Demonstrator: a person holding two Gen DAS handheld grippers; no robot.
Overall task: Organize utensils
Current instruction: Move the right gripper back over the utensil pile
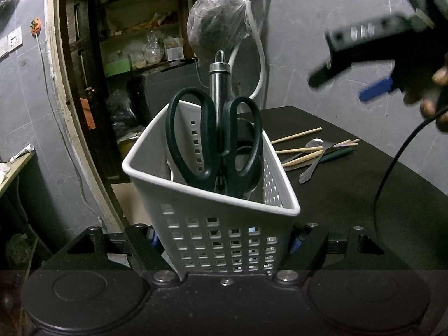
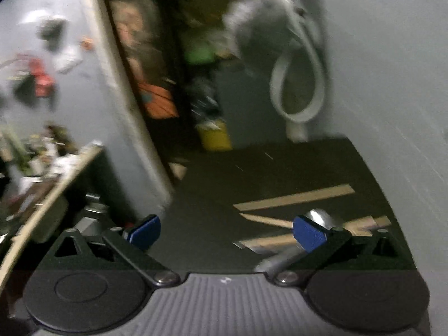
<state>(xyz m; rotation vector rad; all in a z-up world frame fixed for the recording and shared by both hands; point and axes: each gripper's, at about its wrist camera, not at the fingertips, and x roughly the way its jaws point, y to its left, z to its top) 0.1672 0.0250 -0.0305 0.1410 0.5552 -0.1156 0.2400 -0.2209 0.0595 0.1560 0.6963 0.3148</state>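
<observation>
Black-handled scissors (image 1: pixel 214 140) already stand in the white perforated plastic caddy (image 1: pixel 212 224) pinched by the left tongs (image 1: pixel 224 240), while the right tongs (image 2: pixel 225 231), spread empty, face wooden chopsticks (image 1: pixel 296 135) at two o'clock on the black surface (image 1: pixel 350 196).

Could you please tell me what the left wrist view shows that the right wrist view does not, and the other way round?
Only the left wrist view shows the white basket gripped in the left tongs, with black scissors and a steel handle standing in it, and the right tongs from outside. Only the right wrist view shows the right tongs from behind, wide open and empty. Both show the dark table with chopsticks and a spoon.
</observation>
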